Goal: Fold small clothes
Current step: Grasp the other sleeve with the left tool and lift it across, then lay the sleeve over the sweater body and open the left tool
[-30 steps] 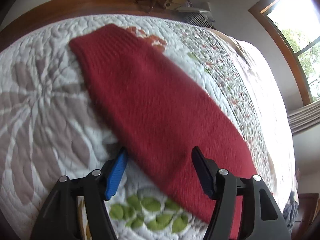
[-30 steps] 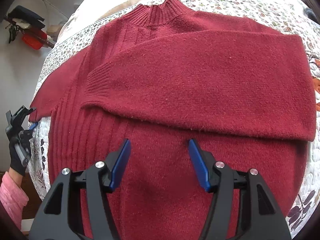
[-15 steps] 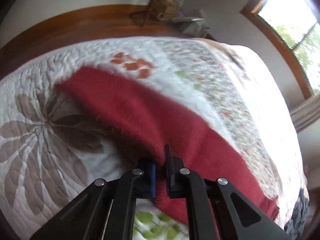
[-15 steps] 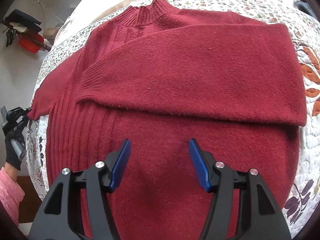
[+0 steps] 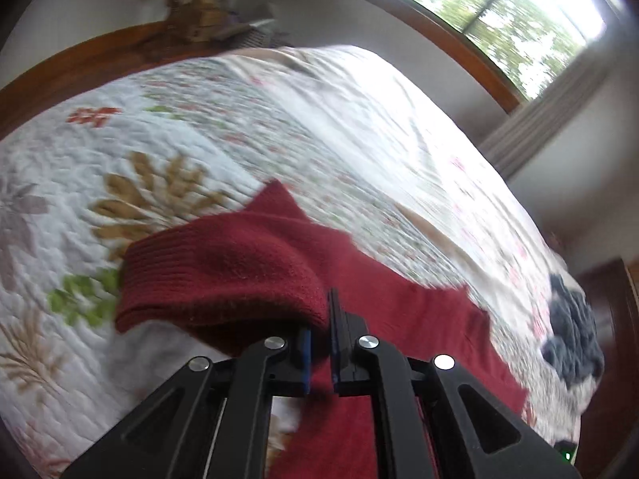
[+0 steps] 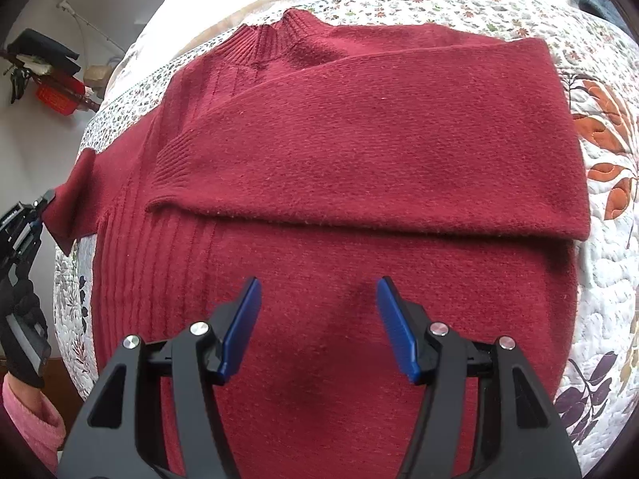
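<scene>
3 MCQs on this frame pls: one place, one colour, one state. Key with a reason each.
1. Where does the folded sleeve lie?
A. across the sweater's chest
B. off the bed
C. under the quilt

2. What colour is the sweater?
A. grey
B. dark red
C. green

3. What state is the left hand-held gripper in?
A. open above the quilt
B. out of view
C. shut on the other sleeve

Key:
1 A: in the right wrist view the sleeve crosses the chest below the collar, cuff toward the left.
2 B: both views show dark red knit on the floral quilt.
3 C: its pads are pinched on the other sleeve, lifted near the cuff; the right hand-held gripper is open over the body.
</scene>
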The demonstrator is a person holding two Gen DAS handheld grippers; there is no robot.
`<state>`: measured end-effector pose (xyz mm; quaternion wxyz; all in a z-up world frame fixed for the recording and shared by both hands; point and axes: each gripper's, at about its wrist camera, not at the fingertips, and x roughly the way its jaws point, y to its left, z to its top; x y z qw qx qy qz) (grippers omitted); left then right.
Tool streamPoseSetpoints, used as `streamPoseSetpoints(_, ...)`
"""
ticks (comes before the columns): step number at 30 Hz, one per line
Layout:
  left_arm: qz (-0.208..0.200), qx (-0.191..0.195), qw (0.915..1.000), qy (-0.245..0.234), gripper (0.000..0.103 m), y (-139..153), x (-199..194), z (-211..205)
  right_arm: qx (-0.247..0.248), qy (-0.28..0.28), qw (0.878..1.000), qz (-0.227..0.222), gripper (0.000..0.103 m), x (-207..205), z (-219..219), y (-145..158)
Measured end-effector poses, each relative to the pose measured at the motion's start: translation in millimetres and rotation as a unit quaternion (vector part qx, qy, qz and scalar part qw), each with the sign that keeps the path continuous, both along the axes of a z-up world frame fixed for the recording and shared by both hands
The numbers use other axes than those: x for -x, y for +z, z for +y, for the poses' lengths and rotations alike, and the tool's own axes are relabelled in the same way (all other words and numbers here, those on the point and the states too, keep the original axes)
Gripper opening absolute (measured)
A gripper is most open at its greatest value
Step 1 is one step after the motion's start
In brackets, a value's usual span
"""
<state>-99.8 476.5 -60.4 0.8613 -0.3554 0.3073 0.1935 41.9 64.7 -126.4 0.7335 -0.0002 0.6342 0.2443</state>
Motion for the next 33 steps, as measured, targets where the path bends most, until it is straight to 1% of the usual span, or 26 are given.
streamPoseSetpoints(3,-0.015,0.006,0.9994,-0.03,0.006,2,-18,-31,-0.003,-0.003,1.0,0.0,0.06,-1,-5,0)
streamPoseSetpoints(7,-0.027,0.021,0.9976,-0.06,0.006,-4,-42,-72,-0.005,-0.004,1.0,-0.001,0.06,-4,-11,0)
streamPoseSetpoints(12,-0.016,0.031,0.9957,-0.086,0.006,-19,-63,-105,-0.006,-0.008,1.0,-0.002,0.06,-7,-17,0)
streamPoseSetpoints(16,0.008,0.047,0.9948,-0.09,0.007,-41,-68,-115,-0.006,-0.012,1.0,-0.001,0.06,-11,-22,-2)
streamPoseSetpoints(19,0.039,0.08,0.9917,-0.092,0.007,-70,-73,-112,-0.003,-0.013,1.0,0.003,0.06,-14,-24,-5)
streamPoseSetpoints(21,0.048,0.106,0.9881,-0.1,0.008,-84,-73,-110,-0.003,-0.012,1.0,0.004,0.06,-16,-23,-4)
streamPoseSetpoints(23,0.044,0.122,0.9857,-0.107,0.01,-86,-67,-107,-0.004,-0.01,1.0,0.002,0.06,-19,-21,-2)
streamPoseSetpoints(25,0.047,0.128,0.9821,-0.129,0.01,-76,-60,-107,-0.013,-0.009,1.0,0.005,0.06,-22,-16,2)
streamPoseSetpoints(26,0.042,0.129,0.9803,-0.144,0.011,-66,-52,-105,-0.02,-0.009,1.0,0.008,0.06,-24,-14,4)
streamPoseSetpoints(27,0.037,0.124,0.9796,-0.154,0.012,-57,-44,-103,-0.031,-0.008,0.999,0.013,0.06,-26,-9,6)
streamPoseSetpoints(28,0.034,0.11,0.9802,-0.161,0.018,-46,-35,-100,-0.041,-0.005,0.999,0.017,0.06,-29,-3,10)
streamPoseSetpoints(29,0.033,0.088,0.9821,-0.163,0.021,-35,-27,-95,-0.048,-0.001,0.999,0.019,0.06,-32,4,12)
streamPoseSetpoints(30,0.037,0.063,0.9845,-0.159,0.032,-27,-21,-90,-0.057,0.005,0.998,0.021,0.06,-34,12,15)
streamPoseSetpoints(31,0.047,0.026,0.9874,-0.149,0.038,-19,-15,-80,-0.064,0.012,0.998,0.022,0.06,-36,22,18)
streamPoseSetpoints(33,0.061,-0.021,0.9885,-0.137,0.039,-13,-12,-67,-0.082,0.033,0.996,0.028,0.06,-41,53,22)
